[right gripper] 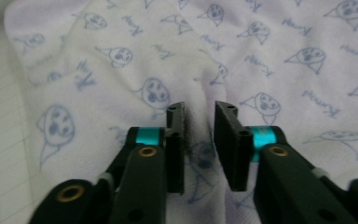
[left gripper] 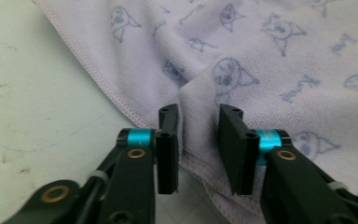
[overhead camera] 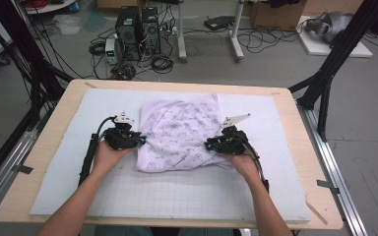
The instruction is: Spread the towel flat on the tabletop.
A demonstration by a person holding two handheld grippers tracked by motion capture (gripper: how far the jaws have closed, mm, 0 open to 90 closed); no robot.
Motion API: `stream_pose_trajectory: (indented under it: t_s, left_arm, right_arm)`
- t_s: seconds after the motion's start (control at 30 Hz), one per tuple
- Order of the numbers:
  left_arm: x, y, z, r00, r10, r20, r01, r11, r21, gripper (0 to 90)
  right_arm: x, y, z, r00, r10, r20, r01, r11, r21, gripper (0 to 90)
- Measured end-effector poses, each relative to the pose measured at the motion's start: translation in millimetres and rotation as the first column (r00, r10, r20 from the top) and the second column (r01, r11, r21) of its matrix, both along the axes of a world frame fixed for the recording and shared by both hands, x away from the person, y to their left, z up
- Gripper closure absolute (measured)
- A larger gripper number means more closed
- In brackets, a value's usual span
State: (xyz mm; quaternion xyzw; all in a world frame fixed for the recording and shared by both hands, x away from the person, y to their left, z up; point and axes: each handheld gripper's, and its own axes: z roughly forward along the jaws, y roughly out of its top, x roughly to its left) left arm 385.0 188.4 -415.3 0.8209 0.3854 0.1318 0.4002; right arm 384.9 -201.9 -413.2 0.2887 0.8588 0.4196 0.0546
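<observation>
The printed cloth (overhead camera: 179,132) lies half-folded and rumpled on the table (overhead camera: 54,128); the left tool (overhead camera: 139,141) and right tool (overhead camera: 209,145) stand open astride its folds, so smoothing remains.

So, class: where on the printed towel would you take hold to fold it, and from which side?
Grip the printed towel at its stitched side hems, where raised folds of cloth give the jaws something to pinch. Bring the left gripper in from the left edge and the right gripper from the right, low and level with the mat.
</observation>
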Motion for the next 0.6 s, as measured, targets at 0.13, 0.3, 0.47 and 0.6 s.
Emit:
stream_pose_trajectory:
  t_s: [0.13,0.3,0.47,0.6]
  left_arm:
    - [-18.0,4.4,18.3,0.9982,-0.029,0.052,0.03,0.9993,-0.021,56.4]
    - [-41.4,2.3,32.5,0.9926,-0.095,0.075,0.096,0.9954,-0.005,50.0]
    - [-65.3,-4.5,34.4,0.9847,-0.155,0.079,0.157,0.9875,-0.015,48.0]
    - [-82.7,-9.9,25.1,0.9756,-0.209,0.067,0.211,0.9773,-0.022,46.6]
  right_arm:
    - [-11.0,-3.8,14.5,0.9993,0.006,0.036,-0.007,1.0,0.016,64.8]
    - [-33.6,-9.9,33.2,0.9961,0.032,0.082,-0.034,0.999,0.018,62.2]
    - [-60.0,-11.0,40.0,0.991,0.079,0.108,-0.079,0.997,-0.004,62.0]
    - [-74.9,-12.5,35.2,0.9888,0.095,0.115,-0.093,0.995,-0.022,62.1]
